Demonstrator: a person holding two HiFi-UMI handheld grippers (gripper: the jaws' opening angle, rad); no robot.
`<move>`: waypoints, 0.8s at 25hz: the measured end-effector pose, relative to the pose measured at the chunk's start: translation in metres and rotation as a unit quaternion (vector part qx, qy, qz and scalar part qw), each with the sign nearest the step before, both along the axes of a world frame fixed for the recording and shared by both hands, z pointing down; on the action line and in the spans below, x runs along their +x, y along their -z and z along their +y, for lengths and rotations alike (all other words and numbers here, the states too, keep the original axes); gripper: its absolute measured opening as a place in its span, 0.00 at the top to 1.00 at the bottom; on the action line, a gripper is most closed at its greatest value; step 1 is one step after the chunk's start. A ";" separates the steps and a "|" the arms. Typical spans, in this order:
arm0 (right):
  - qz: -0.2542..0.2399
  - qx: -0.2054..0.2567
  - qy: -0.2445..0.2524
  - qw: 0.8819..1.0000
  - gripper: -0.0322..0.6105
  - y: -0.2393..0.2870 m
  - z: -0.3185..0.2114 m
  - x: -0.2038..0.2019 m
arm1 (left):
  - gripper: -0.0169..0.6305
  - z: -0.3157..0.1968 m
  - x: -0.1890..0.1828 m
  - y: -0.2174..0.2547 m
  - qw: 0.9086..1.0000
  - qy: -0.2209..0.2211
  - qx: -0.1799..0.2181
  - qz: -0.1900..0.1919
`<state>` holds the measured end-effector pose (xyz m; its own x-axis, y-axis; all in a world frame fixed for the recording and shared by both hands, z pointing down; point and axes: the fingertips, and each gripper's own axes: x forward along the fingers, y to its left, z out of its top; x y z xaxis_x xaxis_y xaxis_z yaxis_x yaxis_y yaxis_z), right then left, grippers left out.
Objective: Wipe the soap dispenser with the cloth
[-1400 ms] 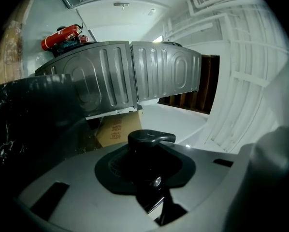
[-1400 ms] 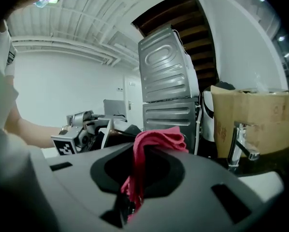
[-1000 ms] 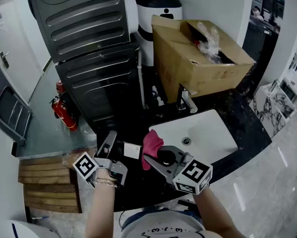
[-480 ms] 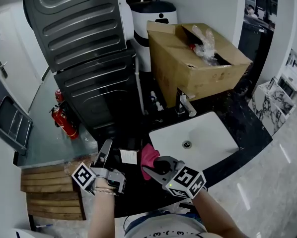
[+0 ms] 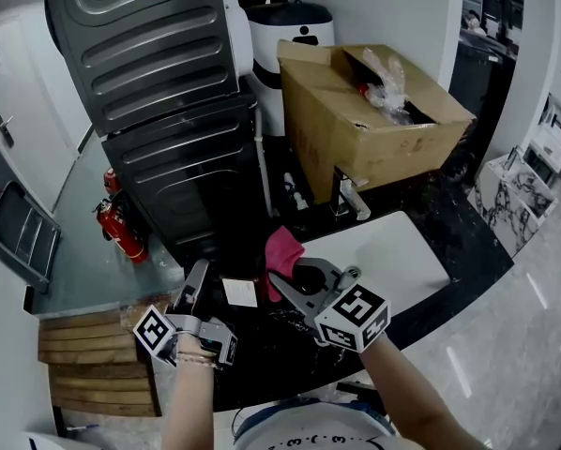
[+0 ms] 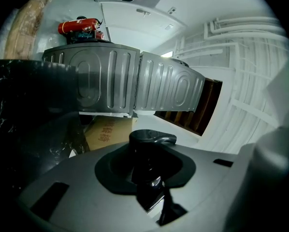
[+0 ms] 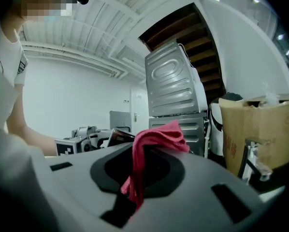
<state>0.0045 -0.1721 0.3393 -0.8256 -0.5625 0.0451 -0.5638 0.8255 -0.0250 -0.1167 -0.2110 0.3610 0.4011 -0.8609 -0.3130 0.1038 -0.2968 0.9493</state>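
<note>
We hold the left gripper (image 5: 204, 289) to the left of the white sink (image 5: 402, 251), over the black counter (image 5: 468, 242). Its fingers are close together, only a little way apart, and they squeeze the black soap dispenser (image 5: 236, 293). In the left gripper view, the pump top of the bottle pokes out between them. The bottle has a white label and sits left of the sink, up off the counter.

We hold the right gripper (image 5: 282, 284) at the left edge of the sink. Its fingers are pinched tight on the pink cloth (image 5: 282, 249). The cloth sticks up out of the fingers in a bunch, and some of it hangs down. The cloth is just beside the bottle, on the sink side. We cannot tell if the two touch.

Behind the sink stands a brown cardboard box (image 5: 356, 129).
</note>
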 end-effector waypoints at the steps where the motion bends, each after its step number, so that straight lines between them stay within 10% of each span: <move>1: 0.008 -0.008 0.006 1.000 0.87 -0.006 0.002 -0.003 | 0.81 -0.001 -0.002 -0.001 1.000 0.003 -0.002 -0.001; 20: -0.004 0.014 0.080 0.997 0.87 -0.004 0.047 -0.013 | 0.81 -0.021 -0.020 -0.006 0.999 0.040 0.018 -0.003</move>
